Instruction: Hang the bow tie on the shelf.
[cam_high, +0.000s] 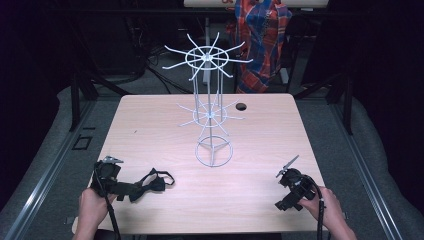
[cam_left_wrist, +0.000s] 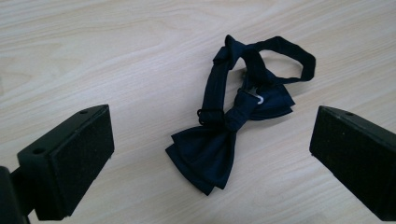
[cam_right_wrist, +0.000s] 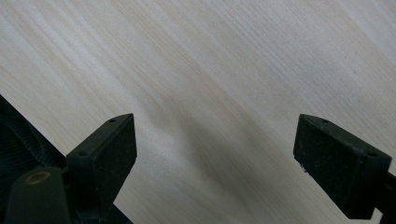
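Observation:
A dark navy bow tie (cam_high: 151, 183) (cam_left_wrist: 205, 158) with its strap looped lies flat on the wooden table (cam_high: 260, 140) near the front left. My left gripper (cam_high: 125, 189) (cam_left_wrist: 212, 135) is held just left of it, pointing at it. Its jaws stand wide open on either side of the tie, and the pads do not touch it. A white wire rack (cam_high: 210, 115) with two tiers of hooks stands at the table's middle. At the front right, my right gripper (cam_high: 279, 190) (cam_right_wrist: 217, 154) is open over bare wood with nothing between its jaws.
A small round hole (cam_high: 241, 106) is in the table behind the rack. A plaid cloth (cam_high: 260, 40) hangs beyond the far edge. Dark frame legs (cam_high: 75, 100) stand off the table at both sides.

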